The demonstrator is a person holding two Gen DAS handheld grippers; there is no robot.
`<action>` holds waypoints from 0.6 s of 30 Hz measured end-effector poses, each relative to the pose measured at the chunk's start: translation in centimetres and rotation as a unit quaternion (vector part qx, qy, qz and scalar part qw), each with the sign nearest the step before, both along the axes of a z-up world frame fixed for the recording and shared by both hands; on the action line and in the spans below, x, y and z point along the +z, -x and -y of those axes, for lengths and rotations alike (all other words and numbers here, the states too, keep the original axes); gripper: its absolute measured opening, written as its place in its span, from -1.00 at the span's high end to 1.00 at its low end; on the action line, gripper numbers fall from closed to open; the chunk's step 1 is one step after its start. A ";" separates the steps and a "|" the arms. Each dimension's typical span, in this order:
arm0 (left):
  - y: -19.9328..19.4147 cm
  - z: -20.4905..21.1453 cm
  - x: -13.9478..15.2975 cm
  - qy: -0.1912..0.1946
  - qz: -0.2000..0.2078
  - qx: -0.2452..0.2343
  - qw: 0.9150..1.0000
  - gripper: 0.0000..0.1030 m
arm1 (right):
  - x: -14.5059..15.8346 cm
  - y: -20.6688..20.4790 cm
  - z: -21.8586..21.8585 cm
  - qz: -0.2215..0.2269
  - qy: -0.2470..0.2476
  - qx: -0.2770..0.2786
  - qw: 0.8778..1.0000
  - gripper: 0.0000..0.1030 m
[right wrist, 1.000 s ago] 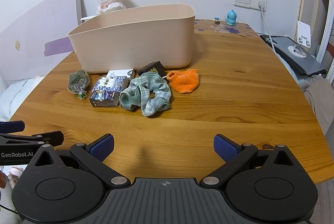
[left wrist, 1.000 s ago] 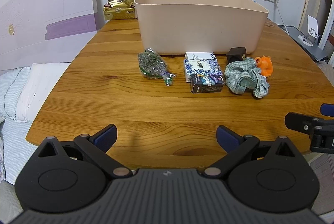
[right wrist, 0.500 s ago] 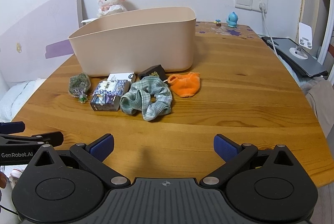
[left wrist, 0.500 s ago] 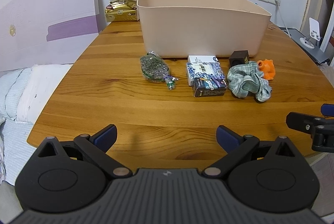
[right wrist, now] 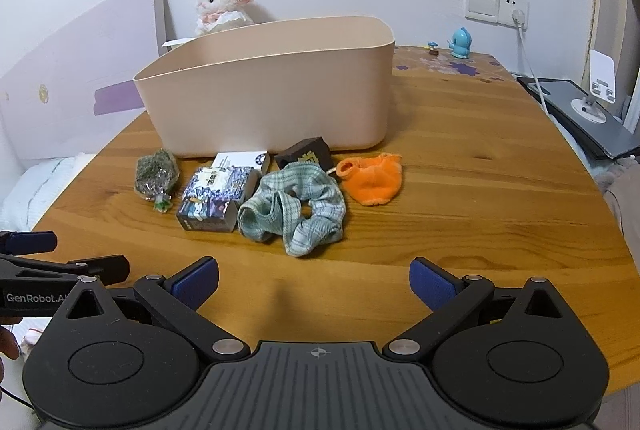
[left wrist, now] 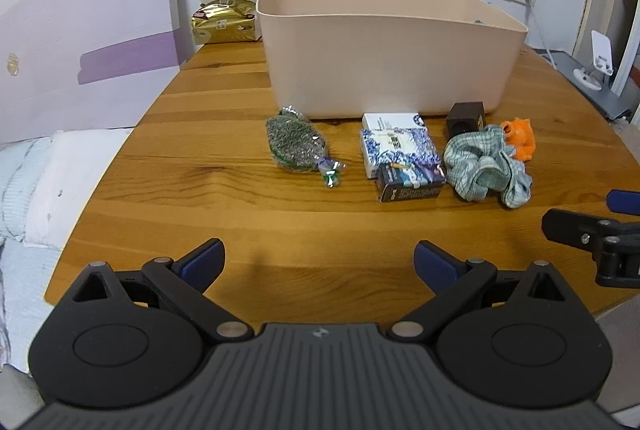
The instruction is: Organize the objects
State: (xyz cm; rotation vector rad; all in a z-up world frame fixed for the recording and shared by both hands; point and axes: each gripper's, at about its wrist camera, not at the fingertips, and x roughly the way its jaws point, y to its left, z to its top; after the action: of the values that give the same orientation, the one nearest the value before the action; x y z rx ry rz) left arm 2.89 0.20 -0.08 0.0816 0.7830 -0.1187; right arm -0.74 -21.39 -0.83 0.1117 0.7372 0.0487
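Both cameras sit closer to the beige bin than a second ago. The left gripper and right gripper hang spread and empty over bare desk. "GenRobot.AI" is readable at 9 o'clock. Scrunchie, boxes and sachet line the bin's near wall.

Evenly lit, soft and diffuse; faint shadows at lower centre; sharp throughout; strong fisheye bending and dark vignetting at corners.

Both grippers are showing black linkage arms, blue fingertip pads, silver pivot screws and ribbed grey housings; one is wearing white "GenRobot.AI" lettering.
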 end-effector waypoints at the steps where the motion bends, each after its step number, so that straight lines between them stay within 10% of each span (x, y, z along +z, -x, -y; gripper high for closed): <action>1: -0.2 -0.1 0.0 0.004 0.001 -0.001 1.000 -0.96 | 0.0 -0.2 0.0 0.002 -0.002 0.002 1.000 -1.00; 18: -6.6 -1.2 -1.4 0.012 -0.003 -0.009 1.000 -0.94 | -2.3 -5.4 -0.4 -0.024 0.002 0.006 1.000 -0.86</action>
State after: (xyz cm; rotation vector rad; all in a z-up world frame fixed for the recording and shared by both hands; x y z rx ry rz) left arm 9.44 1.38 -1.49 0.0653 0.7878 -0.1452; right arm 4.67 -20.98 -3.15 0.1046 0.7850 0.0564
